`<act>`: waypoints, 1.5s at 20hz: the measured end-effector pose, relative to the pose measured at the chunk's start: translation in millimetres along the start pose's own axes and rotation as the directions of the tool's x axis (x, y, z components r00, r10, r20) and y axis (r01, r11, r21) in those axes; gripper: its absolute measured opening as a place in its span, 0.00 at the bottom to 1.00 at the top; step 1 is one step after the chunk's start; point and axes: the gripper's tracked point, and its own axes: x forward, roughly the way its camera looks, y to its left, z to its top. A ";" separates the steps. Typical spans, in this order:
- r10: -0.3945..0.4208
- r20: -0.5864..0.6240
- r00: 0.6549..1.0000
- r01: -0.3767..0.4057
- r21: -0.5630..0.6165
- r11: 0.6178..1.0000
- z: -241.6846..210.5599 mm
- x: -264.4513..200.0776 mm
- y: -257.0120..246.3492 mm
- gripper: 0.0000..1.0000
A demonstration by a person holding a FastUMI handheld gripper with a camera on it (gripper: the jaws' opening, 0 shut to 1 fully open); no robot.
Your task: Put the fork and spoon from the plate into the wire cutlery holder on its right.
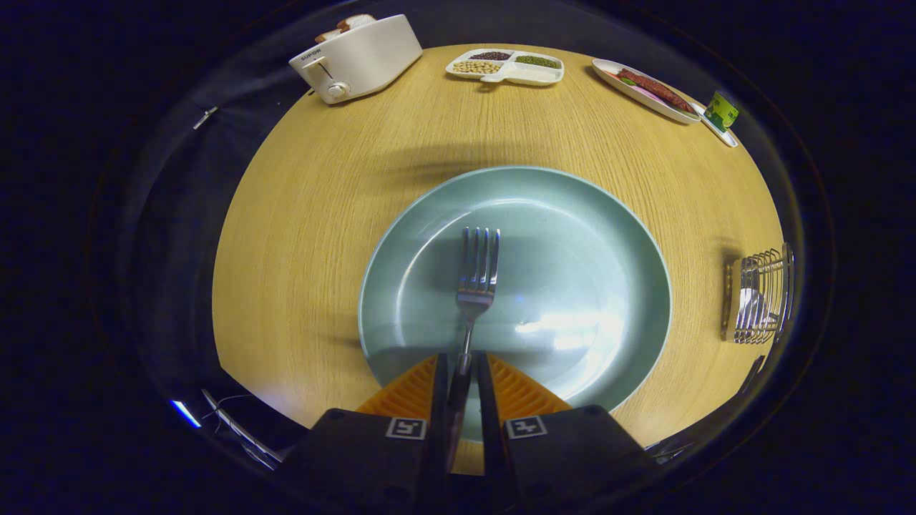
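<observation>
A metal fork [476, 275] lies along the middle of the pale green plate [572, 250], its tines pointing away from me. My gripper [462, 361] is at the plate's near rim, with both fingers pressed against the fork's handle, which runs back between them. To the right of the plate, the wire cutlery holder [758, 297] stands on the wooden table. Something pale shows through its wires, and I cannot tell what it is.
At the far left edge of the round wooden table [308, 236] stands a white toaster [358, 57] with bread in it. A divided dish of beans [504, 66] sits at the far side. A plate with sausages [647, 89] and a small green packet [720, 112] are far right.
</observation>
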 end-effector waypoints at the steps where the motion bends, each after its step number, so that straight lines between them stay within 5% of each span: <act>1: 0.012 -0.003 1.000 -0.012 -0.006 1.000 0.2 1.3 2.8 0.17; 4: 0.036 -0.032 0.999 -0.037 -0.041 0.998 -7.0 3.9 1.1 0.17; 7: 0.139 -0.061 0.988 -0.143 -0.058 0.988 -13.5 -2.0 13.6 0.10; 15: 0.205 -0.014 0.979 -0.205 -0.077 0.976 10.4 -32.9 1.7 0.08; 30: 0.261 0.041 0.965 -0.256 -0.104 0.961 54.3 -194.6 -122.0 0.08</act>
